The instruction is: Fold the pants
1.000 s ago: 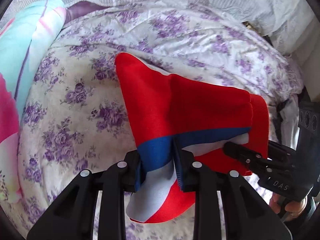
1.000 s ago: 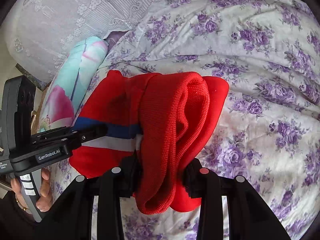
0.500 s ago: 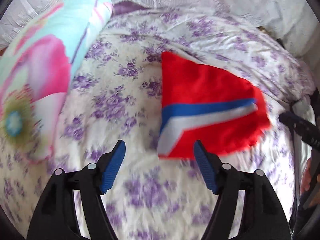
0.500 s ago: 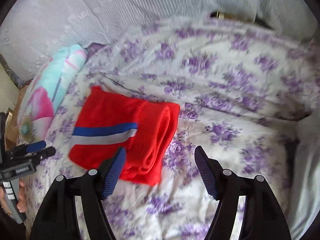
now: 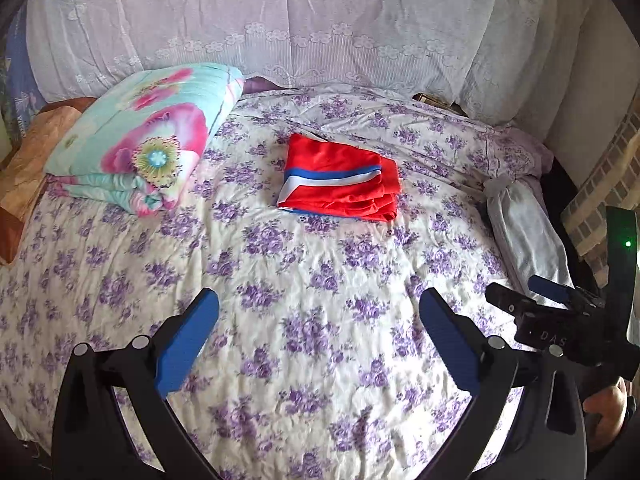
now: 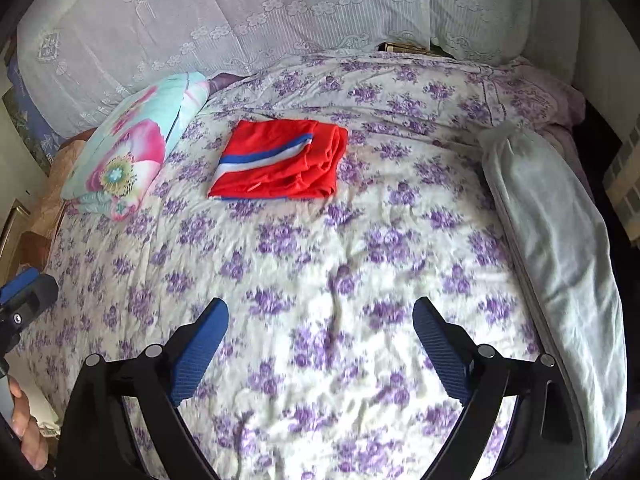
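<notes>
The red pants (image 5: 340,178) with a blue and white stripe lie folded in a compact rectangle on the purple-flowered bedspread (image 5: 280,288), toward the far middle of the bed. They also show in the right wrist view (image 6: 280,166). My left gripper (image 5: 320,336) is open and empty, well back from the pants above the near part of the bed. My right gripper (image 6: 320,344) is open and empty too, equally far back. The right gripper's body shows at the right edge of the left wrist view (image 5: 560,320).
A folded turquoise and pink flowered quilt (image 5: 148,136) lies at the far left of the bed. A pale grey rolled cloth (image 6: 556,240) runs along the bed's right edge. A white lace cover (image 5: 280,20) drapes the headboard behind.
Both grippers let go of the pants, opened and pulled far back. The pants now lie folded on the bed.
</notes>
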Demonstrator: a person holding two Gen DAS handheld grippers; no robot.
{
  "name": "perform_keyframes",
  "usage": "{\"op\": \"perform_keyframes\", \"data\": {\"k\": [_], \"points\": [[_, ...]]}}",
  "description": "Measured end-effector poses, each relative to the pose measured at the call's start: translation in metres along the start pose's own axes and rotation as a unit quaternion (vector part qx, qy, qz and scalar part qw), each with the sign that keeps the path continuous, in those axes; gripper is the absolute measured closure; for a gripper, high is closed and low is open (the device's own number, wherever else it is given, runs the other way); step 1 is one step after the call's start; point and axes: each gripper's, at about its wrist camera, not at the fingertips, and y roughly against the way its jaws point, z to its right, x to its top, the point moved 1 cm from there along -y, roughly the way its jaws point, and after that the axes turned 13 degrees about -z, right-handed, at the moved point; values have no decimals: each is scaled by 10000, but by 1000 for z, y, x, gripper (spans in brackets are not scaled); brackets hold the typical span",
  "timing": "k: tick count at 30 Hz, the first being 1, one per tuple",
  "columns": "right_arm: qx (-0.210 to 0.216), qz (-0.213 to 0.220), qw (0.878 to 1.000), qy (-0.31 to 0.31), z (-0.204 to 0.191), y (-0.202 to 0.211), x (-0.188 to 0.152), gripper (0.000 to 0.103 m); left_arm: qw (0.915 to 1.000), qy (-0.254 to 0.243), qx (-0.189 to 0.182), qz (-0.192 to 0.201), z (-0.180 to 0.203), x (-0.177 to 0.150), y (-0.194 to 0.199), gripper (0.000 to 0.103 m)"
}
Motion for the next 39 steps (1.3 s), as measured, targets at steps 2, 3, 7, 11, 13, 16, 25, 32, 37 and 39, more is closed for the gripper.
{"op": "perform_keyframes", "data": {"k": [2, 3, 7, 11, 13, 16, 25, 32, 37, 39], "points": [[-87, -16, 10000, -38, -4, 7, -22, 8, 9999, -22, 119, 9, 3, -15, 12, 5], [-95, -18, 9999, -54, -6, 10, -31, 8, 9999, -35, 158, -4, 4, -21, 18, 5], [29, 75, 9999, -113, -12, 30, -55, 8, 9991, -73, 402, 129, 8, -37, 38, 5], [7, 228, 9997, -78, -19, 50, -64, 8, 9986, -16, 469, 233, 8, -43, 53, 5], [46, 269, 9996, -66, -21, 57, -66, 8, 9984, -16, 498, 262, 8, -45, 57, 5], [83, 325, 9994, -60, -24, 64, -69, 8, 9980, -26, 549, 299, 10, -48, 62, 5], [131, 425, 9990, -52, -29, 73, -76, 8, 9971, -60, 655, 371, 12, -51, 68, 5], [134, 444, 9989, -46, -29, 73, -76, 8, 9973, -64, 637, 354, 15, -50, 68, 5], [109, 442, 9989, -58, -32, 73, -78, 8, 9969, -81, 691, 365, 16, -50, 66, 5], [109, 424, 9990, -30, -32, 72, -78, 8, 9969, -74, 698, 355, 16, -50, 66, 5]]}}
